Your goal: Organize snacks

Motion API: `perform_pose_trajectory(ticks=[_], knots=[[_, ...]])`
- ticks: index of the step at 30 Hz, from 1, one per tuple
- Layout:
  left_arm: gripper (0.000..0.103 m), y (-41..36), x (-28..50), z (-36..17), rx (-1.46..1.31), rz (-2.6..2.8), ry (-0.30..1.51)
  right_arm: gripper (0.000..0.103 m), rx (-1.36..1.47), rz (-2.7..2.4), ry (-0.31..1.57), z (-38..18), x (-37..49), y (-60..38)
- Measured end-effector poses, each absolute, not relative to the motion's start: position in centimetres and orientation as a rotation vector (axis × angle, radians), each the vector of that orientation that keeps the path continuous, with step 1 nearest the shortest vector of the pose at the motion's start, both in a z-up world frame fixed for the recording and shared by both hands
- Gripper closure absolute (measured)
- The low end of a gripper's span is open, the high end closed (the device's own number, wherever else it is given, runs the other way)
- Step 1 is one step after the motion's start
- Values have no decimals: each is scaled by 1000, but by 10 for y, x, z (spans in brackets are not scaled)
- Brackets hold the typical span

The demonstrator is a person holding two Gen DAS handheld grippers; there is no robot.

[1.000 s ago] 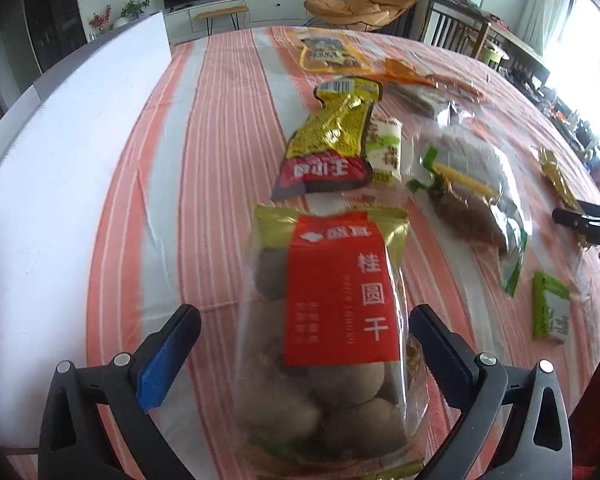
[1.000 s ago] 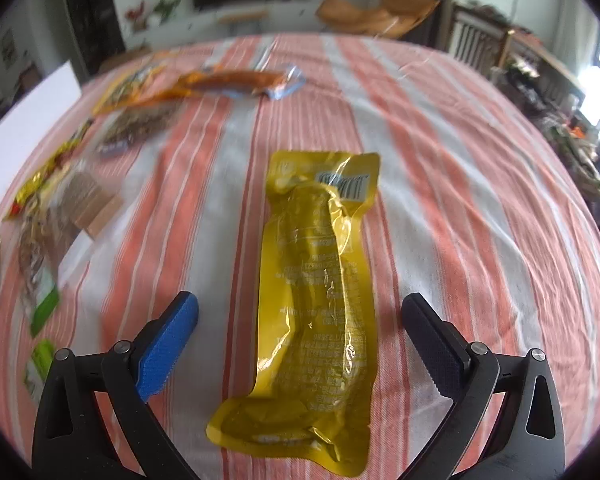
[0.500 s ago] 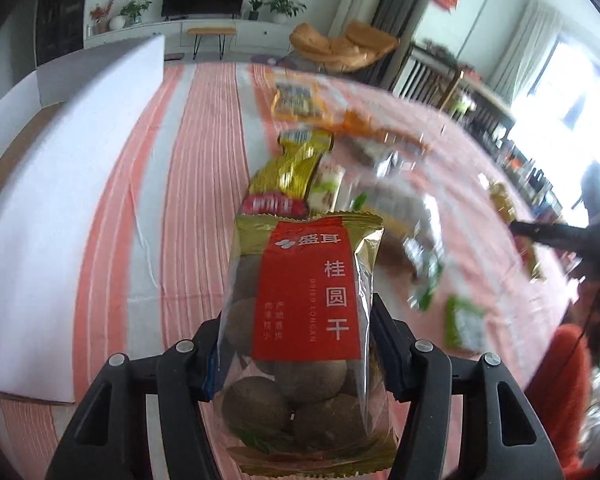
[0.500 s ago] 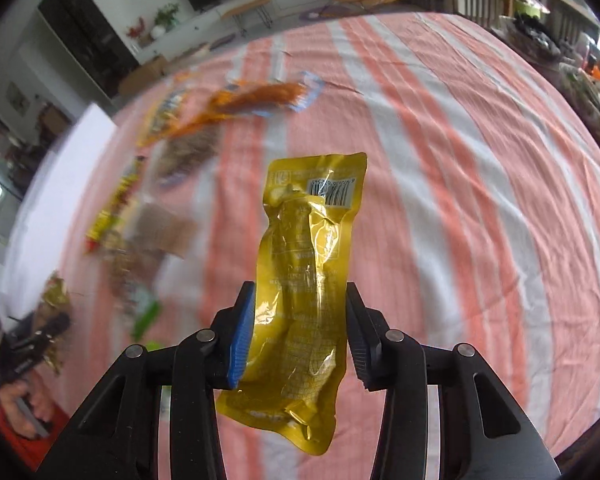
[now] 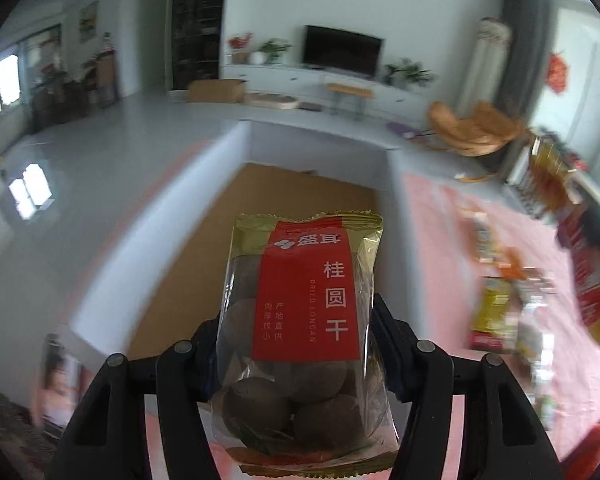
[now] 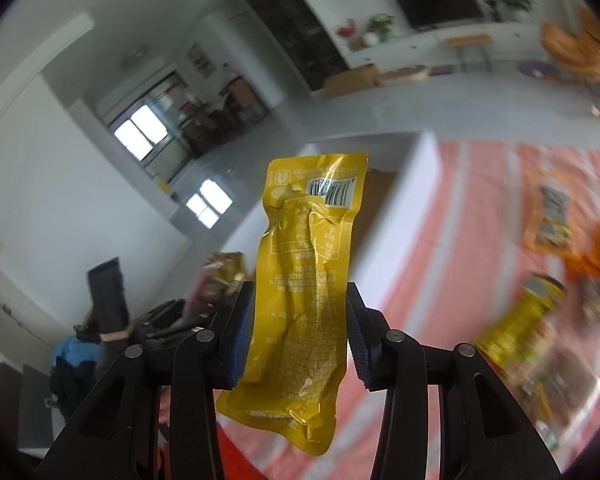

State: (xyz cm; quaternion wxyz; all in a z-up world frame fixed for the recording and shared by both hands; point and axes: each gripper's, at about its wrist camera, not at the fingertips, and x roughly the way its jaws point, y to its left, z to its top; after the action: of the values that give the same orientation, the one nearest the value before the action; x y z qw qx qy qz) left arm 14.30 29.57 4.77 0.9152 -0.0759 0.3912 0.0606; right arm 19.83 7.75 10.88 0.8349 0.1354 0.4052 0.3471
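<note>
A clear bag of dried longan (image 5: 306,292) with a red label stands upright between the pads of my left gripper (image 5: 300,320), lifted above the open white box (image 5: 320,144) with a brown floor. Those jaws are opening slightly, while the pads still press on the bag's sides. My right gripper (image 6: 300,296) is shut on a yellow foil pouch (image 6: 312,232), barcode end up, held in the air near the white box (image 6: 404,216). In the right wrist view the longan bag (image 6: 220,276) shows low at the left, behind the pouch.
Several snack packets lie blurred on the orange-striped tablecloth (image 5: 432,240), among them a yellow and red packet (image 5: 492,316) and a yellow packet (image 6: 548,216). Beyond the table is a living room with a TV and chairs.
Both grippers went from open around their packets on the cloth to shut on them. Both then rose and swung left toward the white box, carrying the packets.
</note>
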Motion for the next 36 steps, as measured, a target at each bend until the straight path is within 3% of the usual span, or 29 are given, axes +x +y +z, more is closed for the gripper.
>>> perform_pose_trajectory(ticks=[1, 2, 3, 4, 11, 18, 26, 33, 36], knots=[[35, 303, 145, 45, -144, 161, 817, 52, 273, 751, 854, 109, 204, 100], [24, 310, 146, 42, -136, 194, 818, 50, 260, 758, 855, 107, 208, 114], [7, 315, 143, 40, -130, 229, 812, 33, 254, 759, 847, 107, 211, 126], [1, 320, 140, 40, -125, 265, 795, 22, 260, 755, 836, 106, 212, 129], [0, 301, 107, 38, -218, 179, 721, 21, 280, 621, 784, 84, 191, 59], [0, 175, 56, 51, -149, -214, 689, 19, 50, 231, 830, 5, 151, -96], [0, 52, 105, -59, -47, -304, 953, 19, 98, -127, 901, -73, 95, -240], [0, 39, 160, -98, 8, -180, 983, 18, 76, -160, 914, -90, 97, -254], [0, 36, 166, -113, 52, -153, 970, 11, 60, -159, 930, -96, 98, -256]])
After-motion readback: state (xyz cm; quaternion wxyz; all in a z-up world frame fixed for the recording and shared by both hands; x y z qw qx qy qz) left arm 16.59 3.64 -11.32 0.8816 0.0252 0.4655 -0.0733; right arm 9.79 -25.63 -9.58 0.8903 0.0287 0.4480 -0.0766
